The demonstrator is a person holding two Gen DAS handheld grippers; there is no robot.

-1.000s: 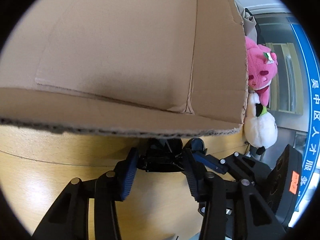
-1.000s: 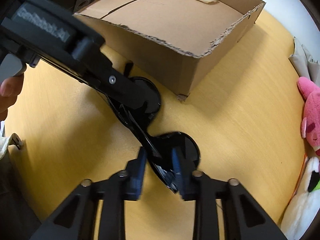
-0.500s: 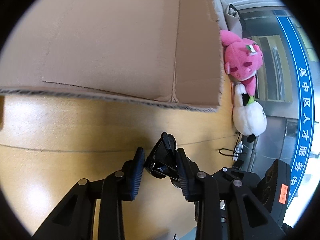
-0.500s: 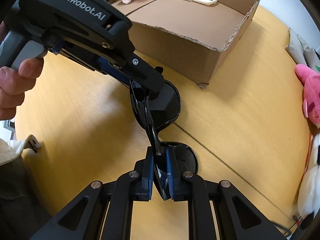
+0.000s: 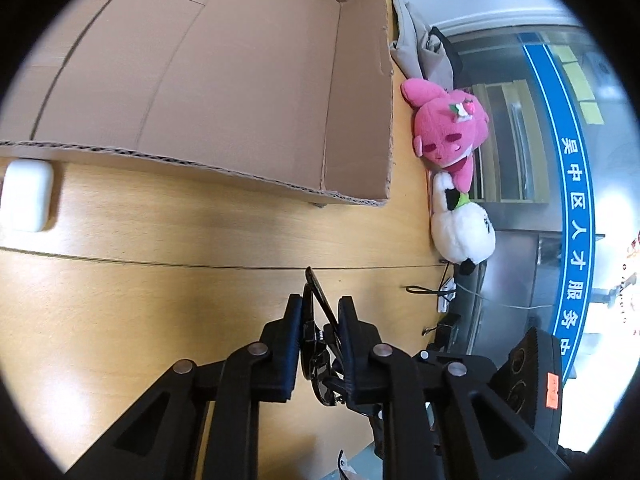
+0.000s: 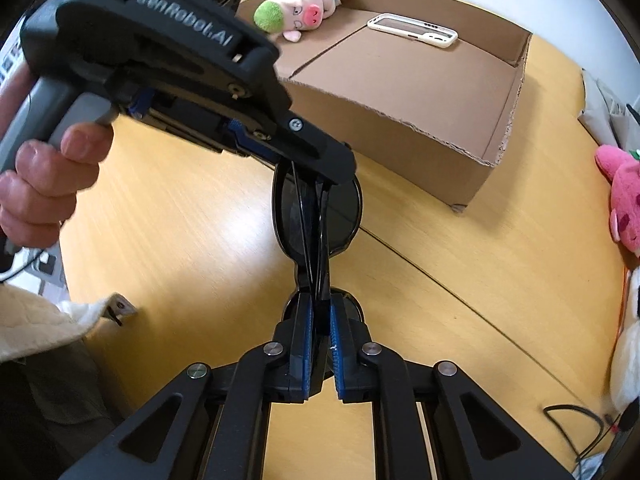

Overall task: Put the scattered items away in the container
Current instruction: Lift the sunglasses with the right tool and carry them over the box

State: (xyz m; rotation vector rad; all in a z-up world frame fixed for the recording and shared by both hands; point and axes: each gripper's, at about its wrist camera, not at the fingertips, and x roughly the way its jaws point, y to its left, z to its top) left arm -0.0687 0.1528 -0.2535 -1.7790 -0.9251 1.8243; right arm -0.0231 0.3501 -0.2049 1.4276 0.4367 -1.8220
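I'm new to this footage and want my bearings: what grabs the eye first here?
The black sunglasses, folded and held above the wooden table with the left tool and right tool both clamped on them. Behind sits the open cardboard box, holding a white phone case and a pig plush.

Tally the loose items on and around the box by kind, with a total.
Plush toys: 3 (pink, white, pig)
Phones: 1
Sunglasses: 1
White cases: 1
Total: 6
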